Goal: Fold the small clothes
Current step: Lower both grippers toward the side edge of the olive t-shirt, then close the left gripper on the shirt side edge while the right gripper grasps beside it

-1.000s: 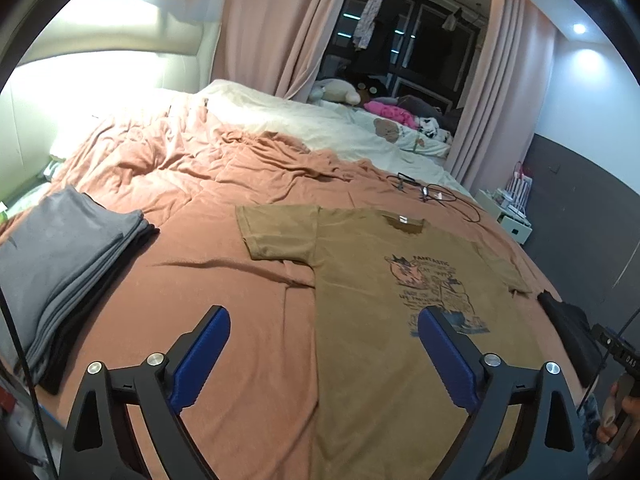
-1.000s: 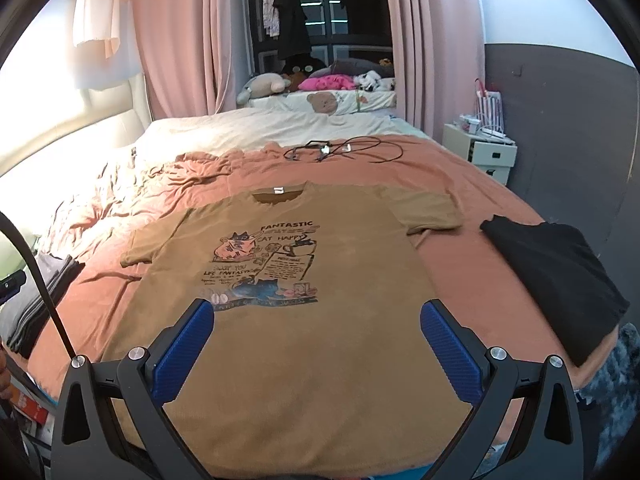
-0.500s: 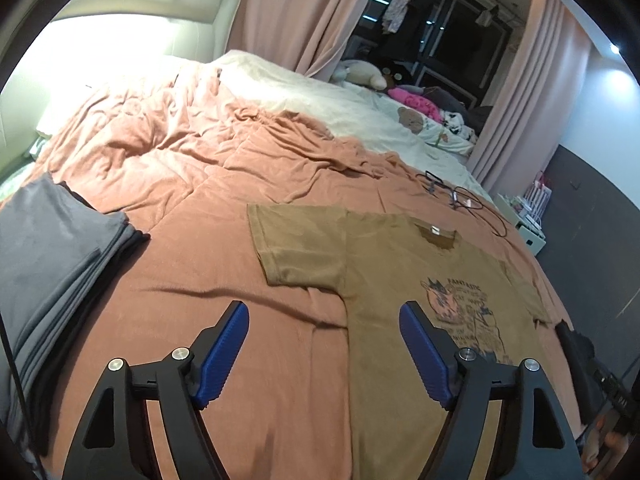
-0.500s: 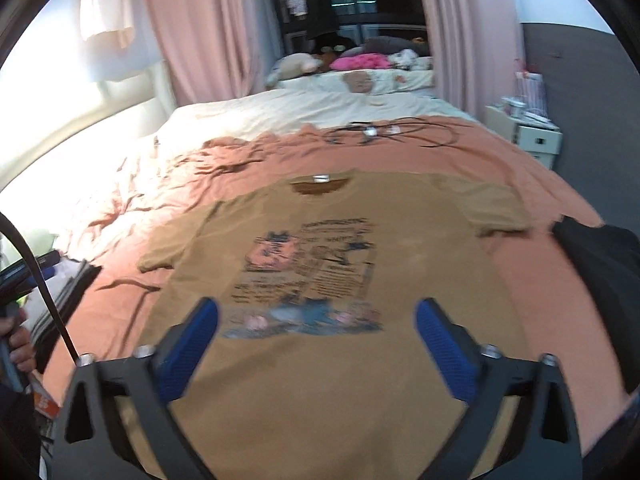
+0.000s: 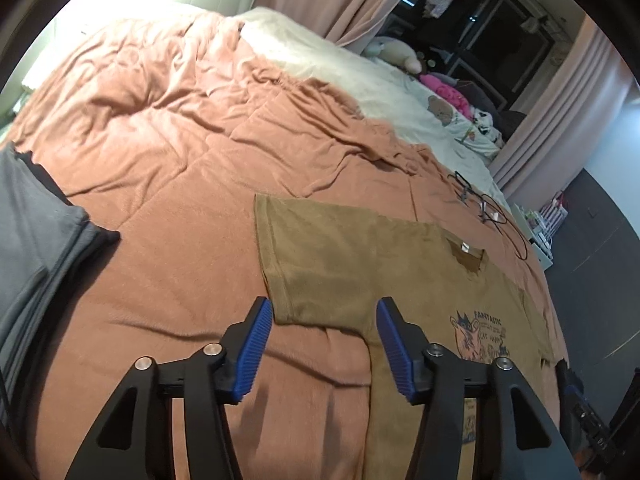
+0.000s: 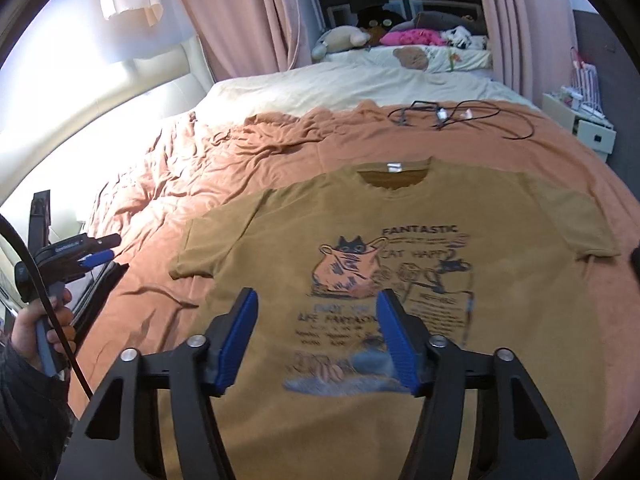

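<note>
A brown T-shirt with a cat print lies spread flat, front up, on the pink bedcover. In the left wrist view the T-shirt shows its near sleeve and collar. My left gripper is open, hovering just short of that sleeve's hem, with nothing between its blue pads. My right gripper is open above the print in the shirt's middle, holding nothing. In the right wrist view the left gripper appears at the left edge, held in a hand.
A stack of folded grey clothes lies at the bed's left. Black cables lie beyond the shirt's collar. Plush toys and pillows sit at the far end. A white bedside cabinet stands at the right.
Both grippers have narrowed their opening while staying open. The left one moved forward and down toward the near sleeve. The right one moved forward over the shirt's print.
</note>
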{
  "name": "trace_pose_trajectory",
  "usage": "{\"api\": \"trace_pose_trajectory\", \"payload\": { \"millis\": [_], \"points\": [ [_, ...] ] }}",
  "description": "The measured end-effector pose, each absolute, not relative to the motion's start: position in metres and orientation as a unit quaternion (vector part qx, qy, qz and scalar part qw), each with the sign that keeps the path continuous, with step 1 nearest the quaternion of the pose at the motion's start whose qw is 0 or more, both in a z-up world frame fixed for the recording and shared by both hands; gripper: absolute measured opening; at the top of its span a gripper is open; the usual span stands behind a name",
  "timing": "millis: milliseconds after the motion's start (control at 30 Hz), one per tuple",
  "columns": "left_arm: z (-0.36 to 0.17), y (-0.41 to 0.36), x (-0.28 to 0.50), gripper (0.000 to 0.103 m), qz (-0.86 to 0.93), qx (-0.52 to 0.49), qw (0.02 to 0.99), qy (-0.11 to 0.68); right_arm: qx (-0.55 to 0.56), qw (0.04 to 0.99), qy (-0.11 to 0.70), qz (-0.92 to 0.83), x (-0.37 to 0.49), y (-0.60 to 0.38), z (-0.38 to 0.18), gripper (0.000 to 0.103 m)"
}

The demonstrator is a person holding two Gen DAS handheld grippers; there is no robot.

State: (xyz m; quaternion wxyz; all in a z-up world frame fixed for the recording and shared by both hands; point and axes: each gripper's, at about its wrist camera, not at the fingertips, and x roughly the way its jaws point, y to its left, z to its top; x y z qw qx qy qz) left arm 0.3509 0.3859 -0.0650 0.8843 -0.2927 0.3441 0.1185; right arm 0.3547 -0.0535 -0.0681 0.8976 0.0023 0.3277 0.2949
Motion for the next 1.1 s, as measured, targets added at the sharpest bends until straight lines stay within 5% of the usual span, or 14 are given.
{"api": "trace_pose_trajectory", "payload": {
  "millis": [367, 1100],
  "points": [
    [-0.106, 0.420, 0.400, 0.045, 0.113, -0.341, 0.854, 0.376, 0.025, 0.875, 0.370, 0.310, 0.416, 0.002, -0.083, 0.034],
    [-0.174, 0.455, 0.465, 0.044, 0.156, -0.380, 0.799, 0.440, 0.083, 0.811, 0.477, 0.328, 0.531, 0.123, -0.149, 0.013]
  ]
}}
